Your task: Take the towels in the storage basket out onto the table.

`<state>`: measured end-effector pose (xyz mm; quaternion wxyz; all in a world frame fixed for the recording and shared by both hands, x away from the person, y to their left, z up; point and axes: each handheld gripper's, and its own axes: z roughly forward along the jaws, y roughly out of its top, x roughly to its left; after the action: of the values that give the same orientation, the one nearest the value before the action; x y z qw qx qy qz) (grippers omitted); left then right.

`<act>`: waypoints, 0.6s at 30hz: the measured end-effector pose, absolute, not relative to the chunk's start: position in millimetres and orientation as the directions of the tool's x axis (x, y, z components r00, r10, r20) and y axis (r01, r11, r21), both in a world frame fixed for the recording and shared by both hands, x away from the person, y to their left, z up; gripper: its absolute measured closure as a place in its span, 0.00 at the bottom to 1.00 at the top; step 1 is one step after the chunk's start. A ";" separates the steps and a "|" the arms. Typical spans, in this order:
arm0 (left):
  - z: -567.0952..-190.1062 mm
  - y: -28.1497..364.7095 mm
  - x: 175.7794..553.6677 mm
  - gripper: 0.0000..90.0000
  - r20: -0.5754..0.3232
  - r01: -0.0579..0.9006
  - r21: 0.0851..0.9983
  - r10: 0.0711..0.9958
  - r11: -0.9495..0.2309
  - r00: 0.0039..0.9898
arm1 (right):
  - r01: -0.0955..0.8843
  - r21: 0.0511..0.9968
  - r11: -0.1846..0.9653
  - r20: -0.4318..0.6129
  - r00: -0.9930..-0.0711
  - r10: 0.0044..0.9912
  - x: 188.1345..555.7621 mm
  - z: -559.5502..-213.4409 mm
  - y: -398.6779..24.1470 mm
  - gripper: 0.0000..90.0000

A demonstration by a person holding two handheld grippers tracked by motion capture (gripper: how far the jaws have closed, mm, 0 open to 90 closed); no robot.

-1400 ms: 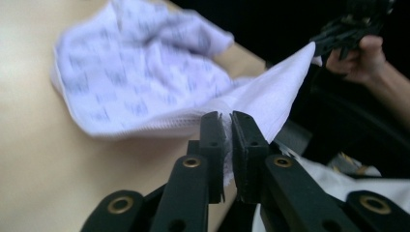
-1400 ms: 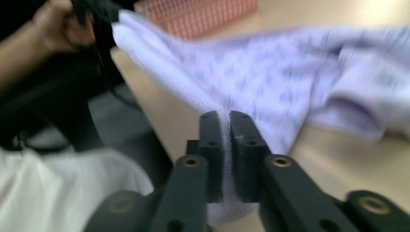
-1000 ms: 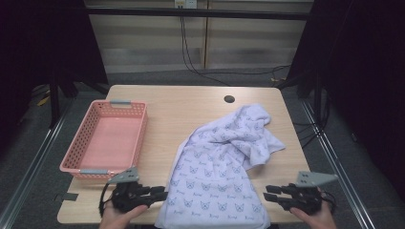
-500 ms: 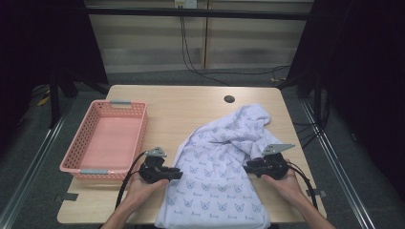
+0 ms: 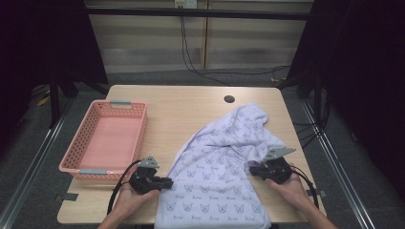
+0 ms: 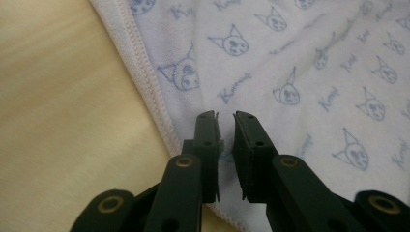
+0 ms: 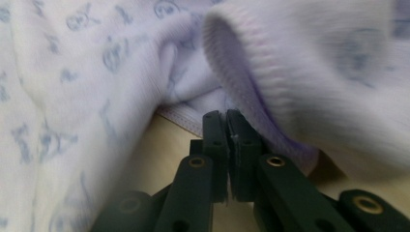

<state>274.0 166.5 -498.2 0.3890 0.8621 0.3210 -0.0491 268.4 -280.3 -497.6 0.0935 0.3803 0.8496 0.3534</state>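
Fingers [image 6: 208, 140] of the left gripper [image 5: 168, 182] have just been closing and are nearly met on the near left hem of the cloth [image 5: 215, 186], a thin layer of it being seen in the slit between them; the fingers [image 7: 215, 145] of the right gripper [image 5: 252, 168] are clenched flat together at the right edge, where a thin layer of hem appears to be caught, though this is hard to make sure of behind the rolled fold.

The cloth is spread on the right half of the desk [image 5: 191, 102], its near end hanging over the near edge and its far end bunched towards the far right; the step in hand is judged to be a two-point grasp of the side edges before a lift or a fold. For this to be done well, both pinches should be set behind the stitched hem, not on its very lip, so that the fabric is not slipped out under tension; a single layer should be taken on the right; both edges should be raised evenly.

The fabric is a soft, pale lilac knit, printed with small blue cat-like faces and script and bordered with overlock stitching; it is limp and creased. The desk is smooth light wood with a round dark cable hole [image 5: 229, 99] at the far side; at the left a pink rectangular plastic basket [image 5: 76, 164] with latticed walls and grey handles is set, well apart from the cloth.
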 end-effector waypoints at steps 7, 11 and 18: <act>-497.5 173.5 250.5 1.00 -0.378 0.597 0.607 0.471 -0.524 0.797 | 0.622 0.713 0.323 0.131 -0.571 0.811 246.4 -484.2 -345.0 0.99; -494.9 171.0 240.0 1.00 -0.374 0.572 0.595 0.436 -0.564 0.819 | 0.608 0.746 0.271 0.142 -0.543 0.828 241.8 -477.4 -360.4 0.99; -484.2 156.7 260.8 0.84 -0.379 0.558 0.698 0.430 -0.448 0.819 | 0.574 0.769 0.282 0.178 -0.616 0.768 231.5 -471.0 -337.7 0.79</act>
<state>260.8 156.7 -484.2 0.4369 0.8478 0.2915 -0.0735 231.5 -337.7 -471.0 0.1141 0.4232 0.7925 0.4240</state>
